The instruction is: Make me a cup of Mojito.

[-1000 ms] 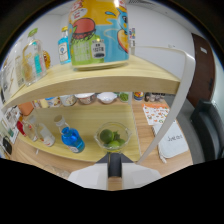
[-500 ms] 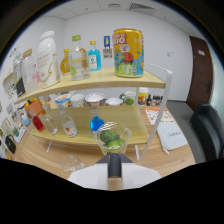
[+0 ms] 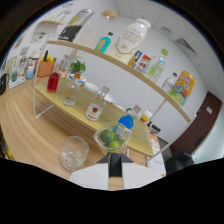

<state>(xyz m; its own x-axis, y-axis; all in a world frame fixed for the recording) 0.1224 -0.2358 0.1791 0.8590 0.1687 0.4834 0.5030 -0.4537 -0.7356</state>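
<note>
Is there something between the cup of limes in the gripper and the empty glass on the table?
Nothing visible. The cup of limes, held between the gripper fingers, is just beside the empty glass, with only bare table between them.

Single view only, no second camera to overlap. Wide-angle camera rides on the tongs point(image 3: 115, 167), looking forward along them; tong body fills the lower centre of frame. View is strongly tilted: the counter point(image 3: 30, 125) runs from left to lower centre, the shelf point(image 3: 125, 67) slants from upper left to right. Near range: bowl of limes point(image 3: 112, 139) sits just above the tongs.
</note>
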